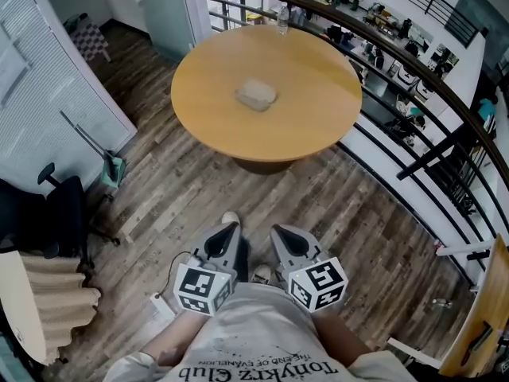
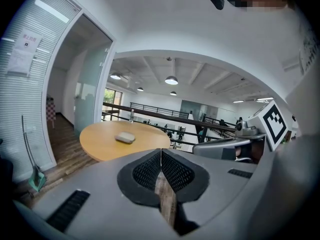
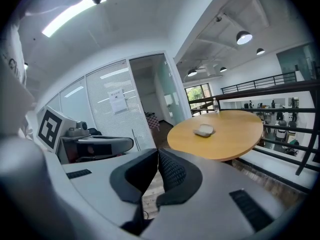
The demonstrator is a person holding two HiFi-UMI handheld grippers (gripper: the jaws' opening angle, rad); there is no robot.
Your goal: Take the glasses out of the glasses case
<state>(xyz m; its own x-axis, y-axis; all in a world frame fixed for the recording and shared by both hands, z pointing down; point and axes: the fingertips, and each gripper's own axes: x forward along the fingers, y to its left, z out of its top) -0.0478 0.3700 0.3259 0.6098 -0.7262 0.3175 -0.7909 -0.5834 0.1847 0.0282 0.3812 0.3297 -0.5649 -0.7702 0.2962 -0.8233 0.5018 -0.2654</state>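
Observation:
A pale grey glasses case (image 1: 256, 95) lies shut near the middle of the round wooden table (image 1: 318, 126). It also shows small in the left gripper view, case (image 2: 125, 137), and in the right gripper view, case (image 3: 204, 130). Both grippers are held close to the person's body, well short of the table. My left gripper (image 1: 229, 231) is shut with nothing in it, jaws meeting (image 2: 160, 154). My right gripper (image 1: 278, 234) is shut and empty too (image 3: 156, 155). No glasses are visible.
A clear water bottle (image 1: 282, 19) stands at the table's far edge. A dark railing (image 1: 413, 62) curves behind and right of the table. An office chair (image 1: 48, 213) and a dustpan (image 1: 111, 169) stand at the left on the wooden floor. A white plug (image 1: 161, 305) lies by the feet.

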